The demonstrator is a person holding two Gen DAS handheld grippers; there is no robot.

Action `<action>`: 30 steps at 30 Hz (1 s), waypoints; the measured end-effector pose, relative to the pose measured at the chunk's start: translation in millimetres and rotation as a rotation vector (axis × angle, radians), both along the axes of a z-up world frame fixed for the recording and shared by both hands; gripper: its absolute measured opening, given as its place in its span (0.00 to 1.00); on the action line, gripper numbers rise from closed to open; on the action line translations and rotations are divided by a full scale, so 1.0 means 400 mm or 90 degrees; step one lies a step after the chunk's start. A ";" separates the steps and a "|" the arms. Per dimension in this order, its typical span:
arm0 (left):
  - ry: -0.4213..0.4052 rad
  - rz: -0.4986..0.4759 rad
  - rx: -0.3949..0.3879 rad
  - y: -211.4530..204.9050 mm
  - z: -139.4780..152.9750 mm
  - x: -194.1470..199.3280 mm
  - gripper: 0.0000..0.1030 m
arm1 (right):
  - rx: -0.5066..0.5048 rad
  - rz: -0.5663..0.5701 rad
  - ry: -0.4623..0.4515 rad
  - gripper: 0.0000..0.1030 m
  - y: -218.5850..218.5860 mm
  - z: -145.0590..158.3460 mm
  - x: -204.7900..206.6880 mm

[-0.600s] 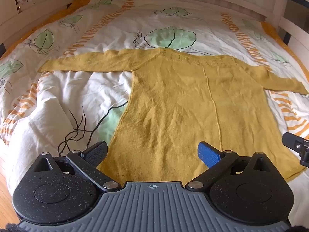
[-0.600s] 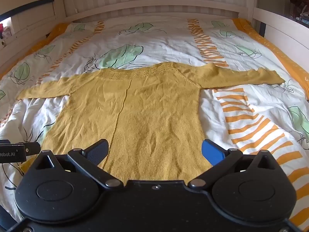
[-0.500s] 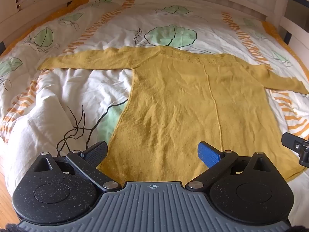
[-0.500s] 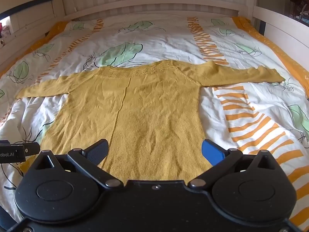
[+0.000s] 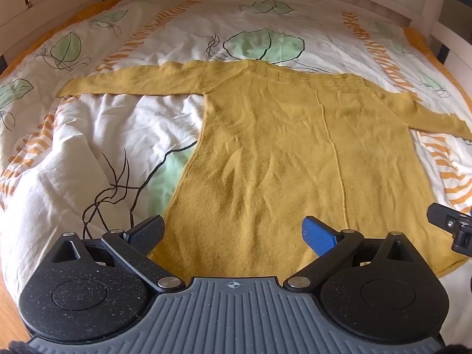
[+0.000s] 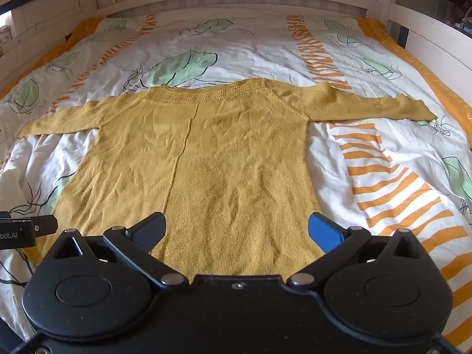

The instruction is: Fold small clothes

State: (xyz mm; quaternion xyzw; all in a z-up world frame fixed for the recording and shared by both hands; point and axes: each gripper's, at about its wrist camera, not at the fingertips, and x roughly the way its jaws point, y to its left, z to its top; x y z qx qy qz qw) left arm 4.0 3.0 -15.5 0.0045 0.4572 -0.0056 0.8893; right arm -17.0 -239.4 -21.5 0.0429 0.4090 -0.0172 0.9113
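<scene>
A mustard-yellow knitted sweater [image 5: 283,153] lies spread flat on the bed, both sleeves stretched out sideways and its hem nearest me. It also shows in the right wrist view [image 6: 206,159]. My left gripper [image 5: 233,231] is open and empty, above the hem's left part. My right gripper [image 6: 236,228] is open and empty, above the hem's right part. Part of the right gripper shows at the right edge of the left wrist view [image 5: 451,228], and part of the left gripper at the left edge of the right wrist view [image 6: 23,230].
The sweater rests on a white duvet [image 6: 383,159] printed with green leaves and orange stripes. A white wooden bed frame [image 6: 236,0] runs along the far end and both sides. Wooden floor [image 5: 6,312] shows at the lower left.
Both grippers have moved slightly forward and lower toward the hem, so the sweater looks a little nearer. Both stay open and the sweater has not moved.
</scene>
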 end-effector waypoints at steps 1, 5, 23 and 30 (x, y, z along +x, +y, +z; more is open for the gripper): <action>0.001 0.000 0.002 -0.001 -0.003 0.000 0.98 | -0.002 0.000 0.003 0.99 0.002 -0.003 -0.001; 0.007 -0.004 0.006 -0.004 -0.015 -0.001 0.98 | -0.008 -0.003 0.013 0.99 0.009 -0.005 0.006; 0.017 -0.009 0.017 -0.003 -0.025 0.002 0.98 | -0.012 -0.012 0.037 0.99 0.015 -0.019 0.015; 0.018 -0.013 0.019 -0.006 -0.024 0.004 0.98 | -0.012 -0.013 0.038 0.99 0.017 -0.020 0.016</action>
